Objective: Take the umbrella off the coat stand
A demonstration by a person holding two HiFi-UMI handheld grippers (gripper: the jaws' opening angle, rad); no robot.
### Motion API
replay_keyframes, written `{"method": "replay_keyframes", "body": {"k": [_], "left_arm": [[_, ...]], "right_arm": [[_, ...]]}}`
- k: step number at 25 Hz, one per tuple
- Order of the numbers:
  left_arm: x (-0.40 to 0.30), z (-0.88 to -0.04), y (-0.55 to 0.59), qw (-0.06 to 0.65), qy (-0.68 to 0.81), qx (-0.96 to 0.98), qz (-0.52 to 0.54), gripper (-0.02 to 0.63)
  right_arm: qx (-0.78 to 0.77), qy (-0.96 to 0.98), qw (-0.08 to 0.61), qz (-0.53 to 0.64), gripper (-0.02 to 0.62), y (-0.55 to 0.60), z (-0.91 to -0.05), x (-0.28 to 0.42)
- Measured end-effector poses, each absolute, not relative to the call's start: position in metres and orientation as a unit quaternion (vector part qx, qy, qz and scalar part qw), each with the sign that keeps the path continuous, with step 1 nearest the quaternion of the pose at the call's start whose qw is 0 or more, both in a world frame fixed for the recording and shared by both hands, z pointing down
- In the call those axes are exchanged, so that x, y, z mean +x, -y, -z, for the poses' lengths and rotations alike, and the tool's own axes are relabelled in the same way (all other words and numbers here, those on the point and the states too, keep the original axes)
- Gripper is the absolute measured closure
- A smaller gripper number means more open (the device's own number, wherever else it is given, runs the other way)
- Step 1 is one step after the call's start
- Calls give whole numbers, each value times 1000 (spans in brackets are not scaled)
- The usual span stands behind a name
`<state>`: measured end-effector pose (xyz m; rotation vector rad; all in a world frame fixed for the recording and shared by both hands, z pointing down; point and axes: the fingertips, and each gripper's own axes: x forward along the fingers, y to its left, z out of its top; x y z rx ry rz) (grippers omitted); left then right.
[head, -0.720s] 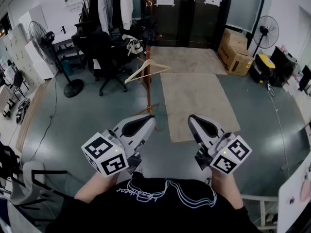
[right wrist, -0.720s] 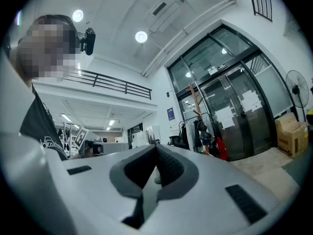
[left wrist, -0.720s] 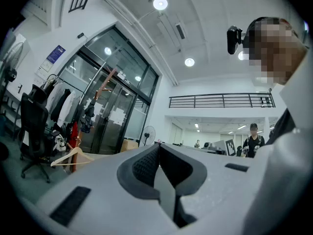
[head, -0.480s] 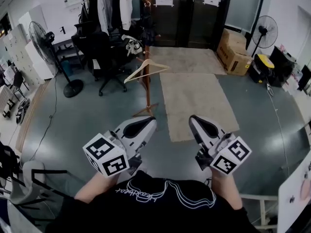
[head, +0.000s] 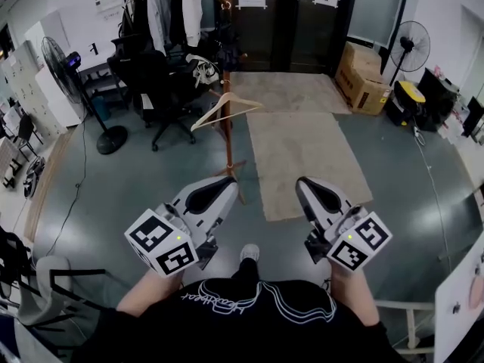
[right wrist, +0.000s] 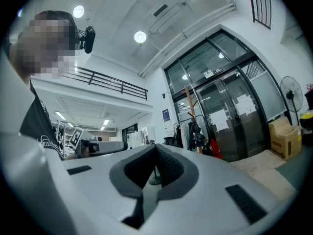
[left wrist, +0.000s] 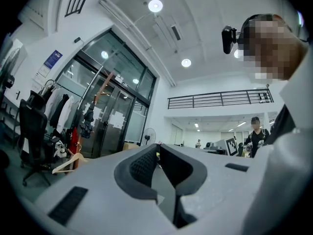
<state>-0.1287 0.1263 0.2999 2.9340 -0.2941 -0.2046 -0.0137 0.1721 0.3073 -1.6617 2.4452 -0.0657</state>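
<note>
The wooden coat stand (head: pixel 227 82) rises from the floor a few steps ahead of me, left of centre in the head view. A pale wooden hanger (head: pixel 224 104) hangs from it. High on its pole hangs a dark folded bundle (left wrist: pixel 89 116) that looks like the umbrella; it also shows in the right gripper view as the dark bundle (right wrist: pixel 197 131). My left gripper (head: pixel 229 184) and right gripper (head: pixel 301 185) are held side by side at waist height, well short of the stand. Both point forward, jaws shut, nothing between them.
A clothes rack with coats (head: pixel 174 6) and a black office chair (head: pixel 162 89) stand left of the stand. Floor fans (head: pixel 64 59) (head: pixel 412 44) flank the room. Cardboard boxes (head: pixel 364 82) sit at the right, a beige rug (head: pixel 302 150) lies ahead, and glass doors (head: pixel 302 21) are behind.
The view has crept forward towards the stand and a shoe now shows below the grippers. Both grippers keep their pose and stay shut.
</note>
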Motion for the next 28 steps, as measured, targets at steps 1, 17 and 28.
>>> {"method": "replay_keyframes", "body": {"k": [1,17,28], "left_arm": [[-127,-301,-122,87,103,989,68,597],[-41,-315,24,84,114,989,52,342],[2,-318,174,85,159,982,56,290]], "right_arm": [[-559,-824,93,24,592,-169,-308,-12],[-564,-819,92,54,592,-43,-318,65],[-563,-819,75,78,592,96,-325,117]]}}
